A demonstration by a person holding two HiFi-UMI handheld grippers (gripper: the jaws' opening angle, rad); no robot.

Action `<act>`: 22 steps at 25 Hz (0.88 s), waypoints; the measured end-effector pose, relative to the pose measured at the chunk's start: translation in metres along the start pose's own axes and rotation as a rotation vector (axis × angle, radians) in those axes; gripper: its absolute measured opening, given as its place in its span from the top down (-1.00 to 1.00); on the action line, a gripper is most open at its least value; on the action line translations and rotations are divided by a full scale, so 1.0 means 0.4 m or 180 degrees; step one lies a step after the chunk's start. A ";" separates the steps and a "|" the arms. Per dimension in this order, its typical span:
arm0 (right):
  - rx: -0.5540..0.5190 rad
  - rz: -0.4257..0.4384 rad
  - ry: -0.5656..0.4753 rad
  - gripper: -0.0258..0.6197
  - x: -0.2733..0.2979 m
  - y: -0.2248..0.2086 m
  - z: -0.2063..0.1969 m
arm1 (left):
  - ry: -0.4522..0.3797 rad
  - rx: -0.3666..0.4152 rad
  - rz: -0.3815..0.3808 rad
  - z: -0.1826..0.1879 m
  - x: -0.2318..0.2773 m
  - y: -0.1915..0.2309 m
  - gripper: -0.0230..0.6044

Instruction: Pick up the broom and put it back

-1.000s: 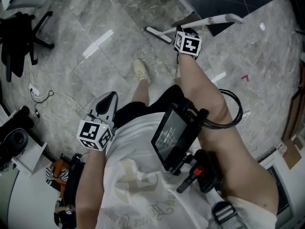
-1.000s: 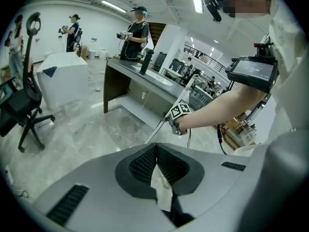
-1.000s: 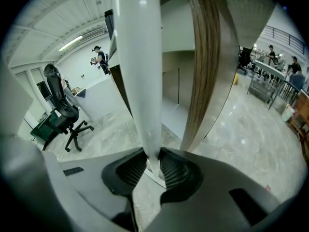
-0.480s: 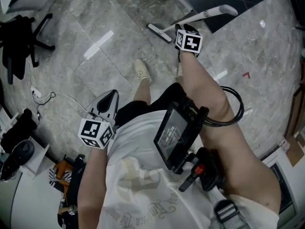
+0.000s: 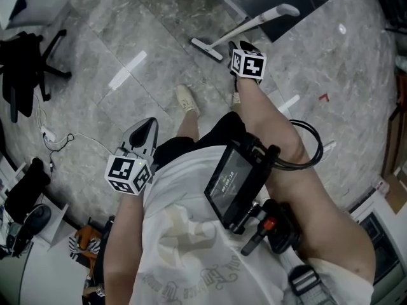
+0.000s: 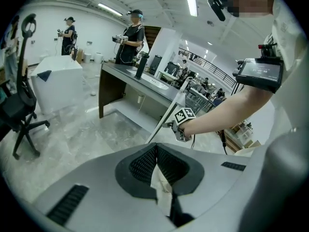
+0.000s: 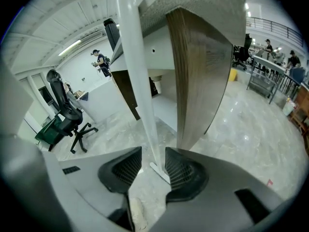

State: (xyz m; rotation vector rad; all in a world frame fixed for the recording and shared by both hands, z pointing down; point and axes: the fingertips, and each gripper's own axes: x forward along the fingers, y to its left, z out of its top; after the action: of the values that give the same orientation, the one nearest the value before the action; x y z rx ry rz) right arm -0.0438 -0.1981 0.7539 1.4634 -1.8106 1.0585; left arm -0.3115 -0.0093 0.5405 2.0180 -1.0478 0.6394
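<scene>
The slim white long-handled broom (image 7: 138, 81) is seen leaned against the dark wood-panelled desk (image 7: 203, 71), its head on the grey marble floor (image 5: 305, 75). The right gripper's (image 7: 153, 161) jaws have just been opened, the handle loose between them. The left gripper (image 6: 157, 153) is closed, empty.

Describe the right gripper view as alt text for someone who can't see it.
The right gripper has jaws that have just been opening, and they stand apart around the handle of a white broom without pressing it. The broom rises from its head on the grey marble floor, beside a dark wooden desk panel. A black office chair stands at far left.
</scene>
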 end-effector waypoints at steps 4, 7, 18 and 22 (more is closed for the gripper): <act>-0.0046 0.0063 -0.0078 0.43 -0.074 0.021 0.018 | -0.0109 0.0051 -0.0065 0.035 -0.005 -0.013 0.89; -0.0172 0.0128 -0.0104 0.49 -0.142 0.040 0.019 | -0.0163 0.0078 -0.0129 0.052 -0.014 -0.030 0.89; -0.0222 0.0319 -0.0551 0.80 -0.443 0.069 0.086 | -0.0458 0.0186 -0.0324 0.135 -0.028 -0.096 0.89; -0.0257 0.0527 -0.0737 0.83 -0.536 0.096 0.126 | -0.0530 0.0300 -0.0424 0.184 -0.017 -0.121 0.89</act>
State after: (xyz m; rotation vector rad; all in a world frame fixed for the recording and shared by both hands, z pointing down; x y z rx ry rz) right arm -0.0288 -0.1274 0.5424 1.4575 -2.1430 0.9114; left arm -0.2682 -0.0475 0.4736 2.2333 -0.9839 0.4647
